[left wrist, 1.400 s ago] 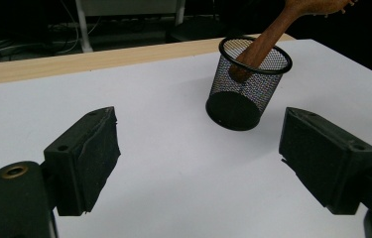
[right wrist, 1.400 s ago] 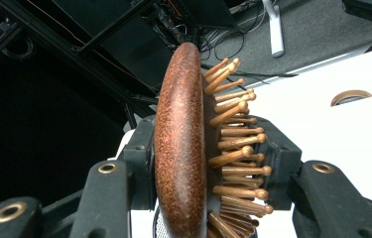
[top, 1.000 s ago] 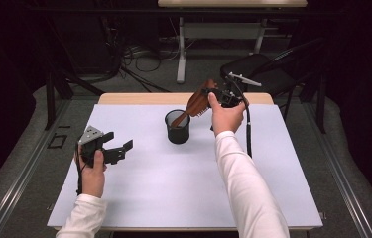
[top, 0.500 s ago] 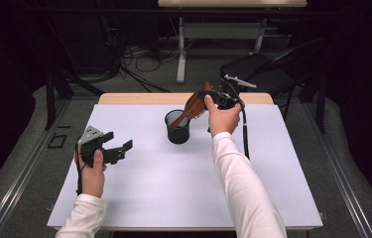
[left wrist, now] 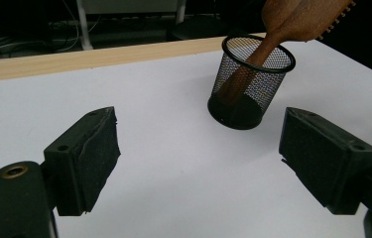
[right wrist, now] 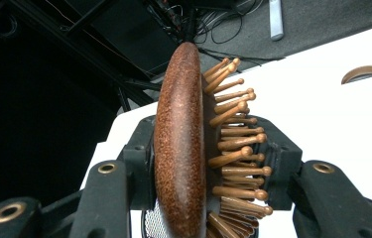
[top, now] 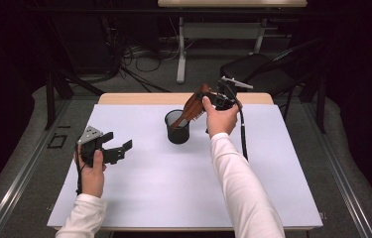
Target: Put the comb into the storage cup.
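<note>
We see the white table [top: 163, 188] evenly lit from above, with soft, faint shadows; the upper frame and side edges sink into darkness. Close up, the brush [right wrist: 183, 148] looks slightly soft.

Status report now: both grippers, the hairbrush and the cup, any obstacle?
Right gripper shut on wooden hairbrush, handle down inside mesh cup. Left gripper open, empty, apart from cup. No obstacle near cup on table.

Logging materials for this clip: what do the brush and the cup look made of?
The brush looks like reddish-brown wood with a smooth, faintly speckled finish; its pins are paler wood-coloured pegs with rounded tips, possibly bamboo. The cup looks like black metal wire mesh: you can see the handle through its wall, and a solid rim rings the top.
</note>
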`<state>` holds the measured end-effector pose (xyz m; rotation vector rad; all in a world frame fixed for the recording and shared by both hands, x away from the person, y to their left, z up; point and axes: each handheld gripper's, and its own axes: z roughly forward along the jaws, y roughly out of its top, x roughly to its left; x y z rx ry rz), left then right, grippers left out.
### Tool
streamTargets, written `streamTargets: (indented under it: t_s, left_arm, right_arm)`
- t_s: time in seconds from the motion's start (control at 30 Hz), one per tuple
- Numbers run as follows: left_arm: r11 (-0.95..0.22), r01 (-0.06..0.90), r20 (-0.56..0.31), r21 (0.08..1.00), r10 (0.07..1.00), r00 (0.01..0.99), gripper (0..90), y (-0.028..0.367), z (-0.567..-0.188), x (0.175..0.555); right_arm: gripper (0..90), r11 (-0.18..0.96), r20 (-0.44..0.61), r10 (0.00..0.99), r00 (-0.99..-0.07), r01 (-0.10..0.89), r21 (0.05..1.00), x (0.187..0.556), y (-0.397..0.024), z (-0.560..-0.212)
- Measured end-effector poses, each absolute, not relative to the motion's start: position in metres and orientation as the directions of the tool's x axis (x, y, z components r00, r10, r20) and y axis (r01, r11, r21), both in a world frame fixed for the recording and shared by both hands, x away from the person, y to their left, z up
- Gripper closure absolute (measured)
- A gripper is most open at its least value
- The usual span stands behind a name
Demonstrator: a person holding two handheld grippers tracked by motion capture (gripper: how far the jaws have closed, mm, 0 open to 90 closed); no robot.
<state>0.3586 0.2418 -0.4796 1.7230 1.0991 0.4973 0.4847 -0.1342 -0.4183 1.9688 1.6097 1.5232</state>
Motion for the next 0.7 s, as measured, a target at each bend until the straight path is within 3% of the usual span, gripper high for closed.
streamTargets:
  t_s: [0.7]
  left_arm:
    - [-0.091,0.442,-0.161,0.893,0.85,0.501,15.8,0.2427,-0.4799,0.3591]
  right_arm:
    - [50.3,-0.4,0.581,0.808,-0.093,0.638,0.658,0.4862,-0.1329,-0.4278]
